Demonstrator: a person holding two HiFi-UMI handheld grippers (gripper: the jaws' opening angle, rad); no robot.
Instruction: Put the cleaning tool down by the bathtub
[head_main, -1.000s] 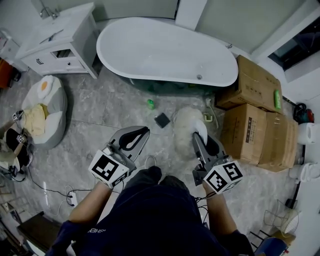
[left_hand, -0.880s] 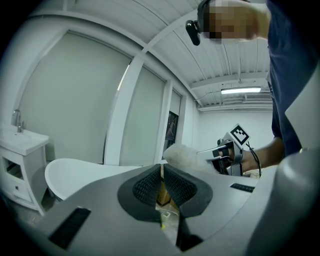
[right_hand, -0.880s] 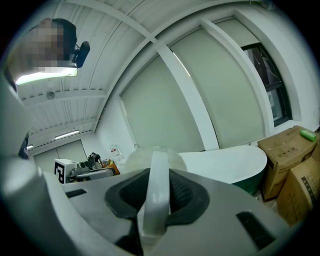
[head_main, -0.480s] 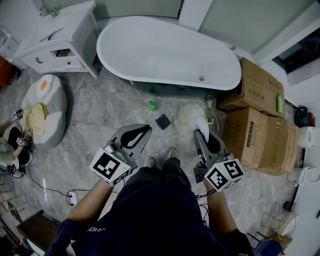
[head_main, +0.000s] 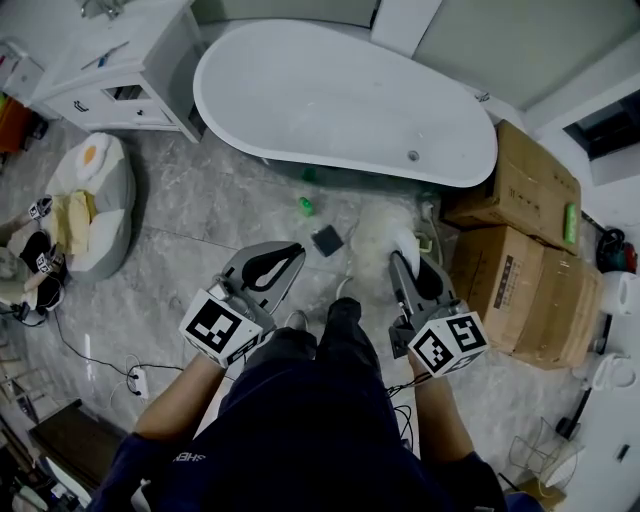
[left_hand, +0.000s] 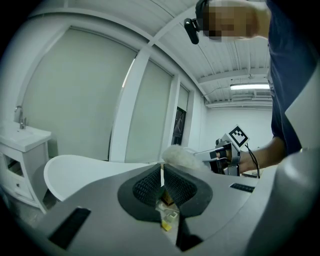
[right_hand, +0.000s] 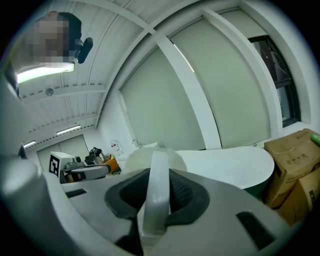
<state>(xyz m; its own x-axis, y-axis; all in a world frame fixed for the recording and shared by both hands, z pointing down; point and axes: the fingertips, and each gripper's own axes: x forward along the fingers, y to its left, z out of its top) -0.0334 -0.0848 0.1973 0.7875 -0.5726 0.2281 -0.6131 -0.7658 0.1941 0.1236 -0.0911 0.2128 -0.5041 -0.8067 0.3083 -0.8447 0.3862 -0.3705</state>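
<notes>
Here, the right gripper (head_main: 402, 260) was clenched on the white handle (right_hand: 156, 195) of the cleaning tool (head_main: 378, 230). The tool's fluffy white head was held off the grey tiled floor (head_main: 200, 215), near the front side of the bathtub (head_main: 340, 95) and beside the cardboard boxes (head_main: 520, 190). The left gripper (head_main: 292, 250) was held alongside, its jaws pressed together with nothing between them.
</notes>
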